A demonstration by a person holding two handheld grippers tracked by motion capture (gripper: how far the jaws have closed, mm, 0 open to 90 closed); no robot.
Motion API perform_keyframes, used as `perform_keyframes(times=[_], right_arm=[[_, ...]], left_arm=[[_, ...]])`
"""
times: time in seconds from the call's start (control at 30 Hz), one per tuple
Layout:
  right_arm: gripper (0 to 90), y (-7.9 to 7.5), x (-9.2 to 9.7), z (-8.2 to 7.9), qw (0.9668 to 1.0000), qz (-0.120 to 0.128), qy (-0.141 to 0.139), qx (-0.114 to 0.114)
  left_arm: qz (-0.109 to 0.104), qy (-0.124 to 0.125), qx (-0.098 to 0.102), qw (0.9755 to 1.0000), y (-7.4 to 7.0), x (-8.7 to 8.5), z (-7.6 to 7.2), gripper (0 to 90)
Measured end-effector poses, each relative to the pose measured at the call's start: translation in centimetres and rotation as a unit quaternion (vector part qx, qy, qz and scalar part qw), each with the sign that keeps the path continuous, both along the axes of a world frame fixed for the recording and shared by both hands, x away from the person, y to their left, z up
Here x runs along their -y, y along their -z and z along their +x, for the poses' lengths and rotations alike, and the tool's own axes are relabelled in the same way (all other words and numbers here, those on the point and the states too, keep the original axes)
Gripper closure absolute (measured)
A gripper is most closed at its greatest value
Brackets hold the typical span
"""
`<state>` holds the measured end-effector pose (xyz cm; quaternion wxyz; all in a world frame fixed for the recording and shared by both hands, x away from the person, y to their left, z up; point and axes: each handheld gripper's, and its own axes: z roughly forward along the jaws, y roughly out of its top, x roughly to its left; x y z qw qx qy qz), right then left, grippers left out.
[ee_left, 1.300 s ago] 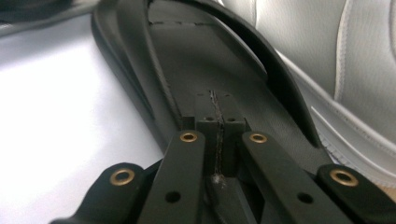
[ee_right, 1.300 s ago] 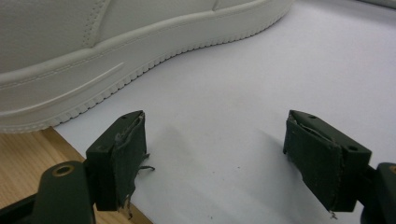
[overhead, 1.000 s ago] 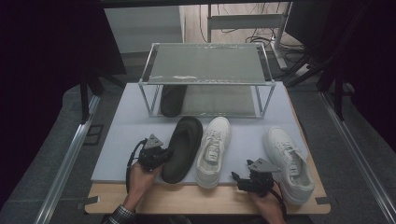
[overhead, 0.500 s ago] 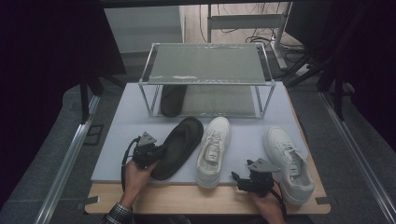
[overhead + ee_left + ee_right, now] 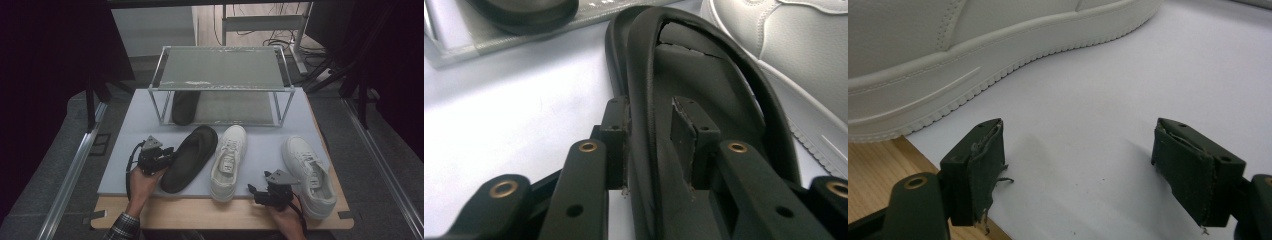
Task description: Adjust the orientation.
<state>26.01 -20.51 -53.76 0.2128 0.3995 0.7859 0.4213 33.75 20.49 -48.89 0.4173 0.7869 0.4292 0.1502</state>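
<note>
The left gripper (image 5: 650, 145) had its fingers clenched on the black slipper's (image 5: 190, 157) strap near the desk's (image 5: 200, 212) front left. The right gripper (image 5: 1098, 175) hovered with fingers spread wide over the mat (image 5: 1108, 100), beside a white sneaker (image 5: 973, 45).

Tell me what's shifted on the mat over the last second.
The left gripper, shut on the black slipper by its strap, has swung the slipper's heel end left and away from the middle white sneaker. The right gripper stays open and low by the right white sneaker. The rack and the dark slipper under it haven't moved.
</note>
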Motion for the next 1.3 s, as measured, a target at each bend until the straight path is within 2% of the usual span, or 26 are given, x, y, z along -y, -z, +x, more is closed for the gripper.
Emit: perform_keyframes(times=[0.13, 0.33, 0.47, 0.67, 0.9, 1.07, 1.17, 1.3], right_arm=[[21.6, 0.0, 0.0, 0.0, 1.0, 0.0, 0.0, 0.0], [21.6, 0.0, 0.0, 0.0, 1.0, 0.0, 0.0, 0.0], [21.6, 0.0, 0.0, 0.0, 1.0, 0.0, 0.0, 0.0], [21.6, 0.0, 0.0, 0.0, 1.0, 0.0, 0.0, 0.0], [21.7, 0.0, 0.0, 0.0, 1.0, 0.0, 0.0, 0.0], [21.7, 0.0, 0.0, 0.0, 1.0, 0.0, 0.0, 0.0], [21.6, 0.0, 0.0, 0.0, 1.0, 0.0, 0.0, 0.0], [21.6, 0.0, 0.0, 0.0, 1.0, 0.0, 0.0, 0.0]], left_arm=[[-0.009, 0.002, -0.012, 0.9999, 0.5, 0.2, 0.7, 67.3], [0.002, 0.006, -0.021, 0.9998, 0.9, 0.9, 1.5, 67.8], [0.005, -0.002, -0.025, 0.9997, 1.2, 1.1, 1.8, 76.5], [0.0, -0.007, -0.033, 0.9994, 1.1, 1.1, 1.9, 79.6], [-0.004, -0.02, -0.04, 0.999, 0.9, 0.9, 2.0, 81.3], [-0.016, -0.024, -0.043, 0.9986, 0.6, 0.5, 2.0, 81.8], [-0.023, -0.026, -0.041, 0.9985, 0.2, 0.3, 2.0, 81.9], [-0.02, -0.03, -0.031, 0.9989, -0.7, 0.3, 2.0, 81.9]])
